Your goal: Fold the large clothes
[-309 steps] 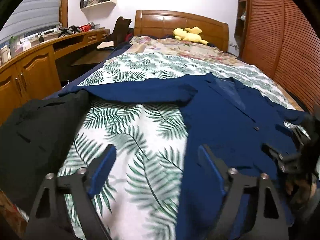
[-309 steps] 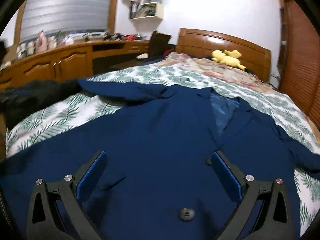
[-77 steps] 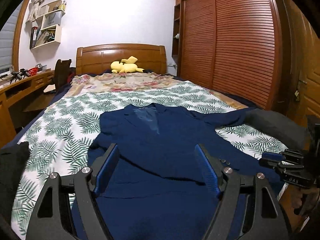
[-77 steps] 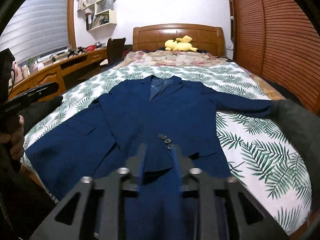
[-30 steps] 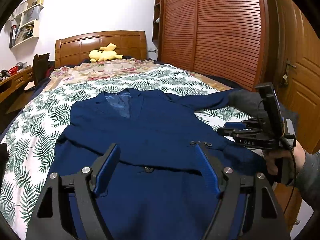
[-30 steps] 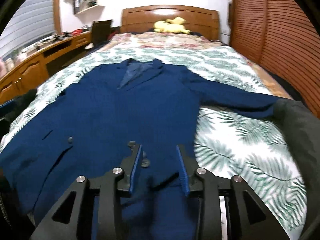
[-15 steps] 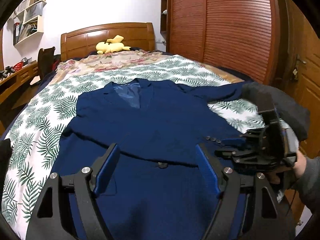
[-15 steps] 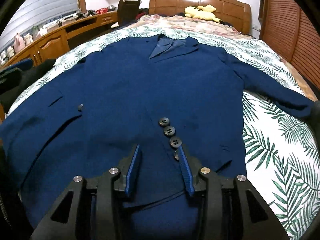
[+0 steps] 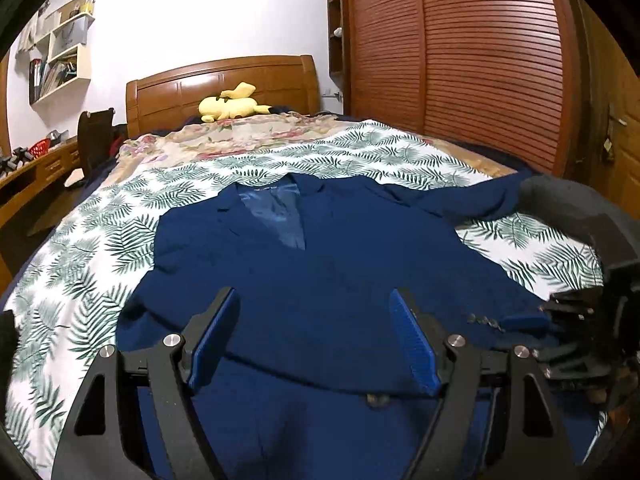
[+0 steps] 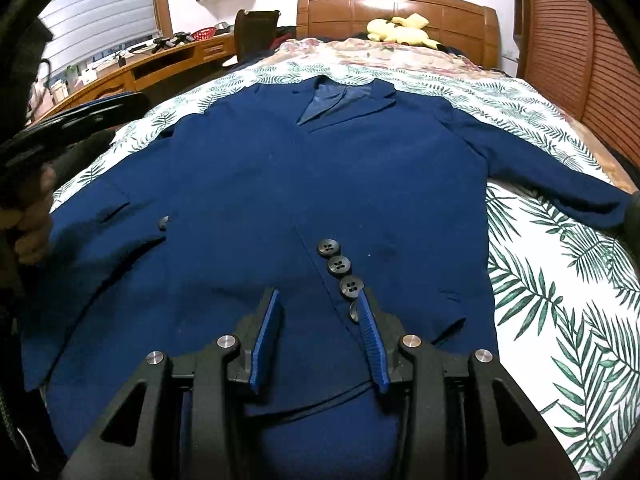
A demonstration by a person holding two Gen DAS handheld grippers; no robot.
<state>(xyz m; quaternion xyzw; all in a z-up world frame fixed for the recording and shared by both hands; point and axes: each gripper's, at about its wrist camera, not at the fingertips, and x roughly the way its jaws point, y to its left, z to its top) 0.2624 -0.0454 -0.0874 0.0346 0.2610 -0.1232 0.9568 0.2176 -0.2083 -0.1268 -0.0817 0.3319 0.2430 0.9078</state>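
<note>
A navy blue blazer (image 9: 320, 272) lies front up on the leaf-print bedspread (image 9: 80, 264), collar toward the headboard. Its left sleeve is folded across the chest, the cuff with its buttons (image 10: 340, 266) lying near the hem. Its other sleeve (image 10: 552, 176) stretches out to the right. My left gripper (image 9: 314, 320) is open and empty, hovering over the lower front. My right gripper (image 10: 318, 312) is partly open over the folded cuff, with the cloth between the blue pads; it also shows in the left wrist view (image 9: 524, 322) low on the cloth.
A dark grey garment (image 9: 580, 216) lies at the bed's right edge. A yellow plush toy (image 9: 230, 106) sits by the wooden headboard (image 9: 220, 88). A slatted wardrobe (image 9: 480, 60) stands on the right, a desk (image 10: 168, 64) and chair (image 10: 256, 28) on the left.
My right gripper carried the sleeve cuff across the blazer, lowered it near the hem and widened its jaws from shut to partly open. My left gripper stayed open above the lower front.
</note>
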